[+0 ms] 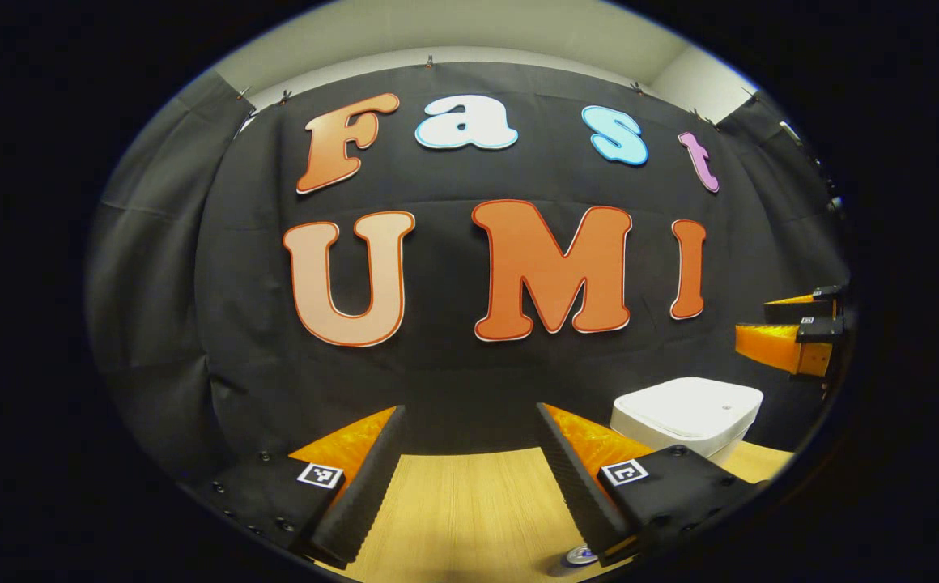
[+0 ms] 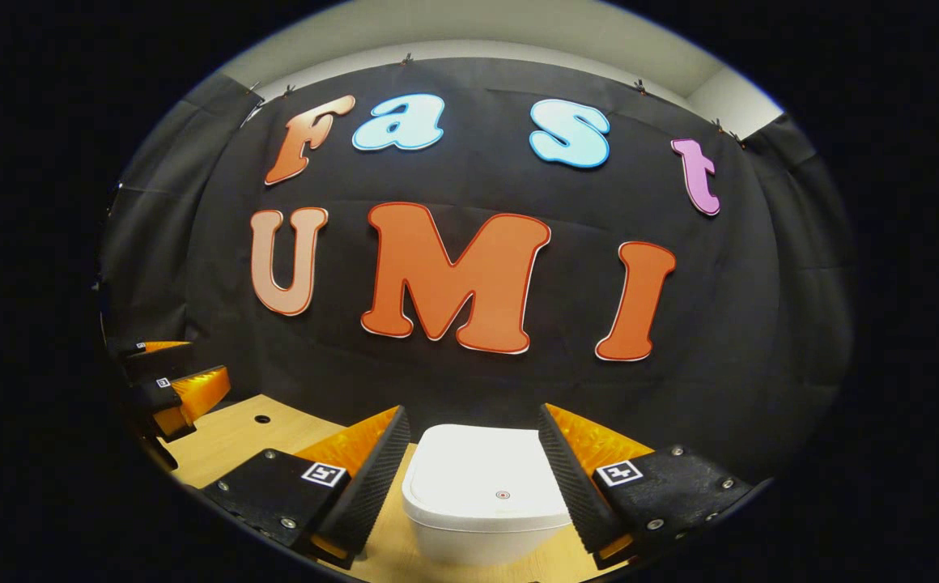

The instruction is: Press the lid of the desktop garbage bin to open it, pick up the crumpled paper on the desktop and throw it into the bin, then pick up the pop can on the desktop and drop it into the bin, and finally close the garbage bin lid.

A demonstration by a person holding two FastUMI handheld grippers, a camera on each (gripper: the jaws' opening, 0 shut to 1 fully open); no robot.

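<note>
1. Left gripper (image 1: 469, 470) wide, holding nothing, over bare desktop (image 1: 461, 502).
2. Right gripper (image 2: 473, 470) wide, above bin (image 2: 482, 518), lid (image 2: 477, 478) shut.
3. Risk: an off-centre press tips or slides the bin. Paper, can unseen; stage unclear.

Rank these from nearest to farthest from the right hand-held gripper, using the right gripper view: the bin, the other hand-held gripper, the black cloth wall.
1. Bin: directly ahead, between the fingers.
2. Left hand-held gripper: far left, above the table.
3. Cloth wall: behind everything.
</note>
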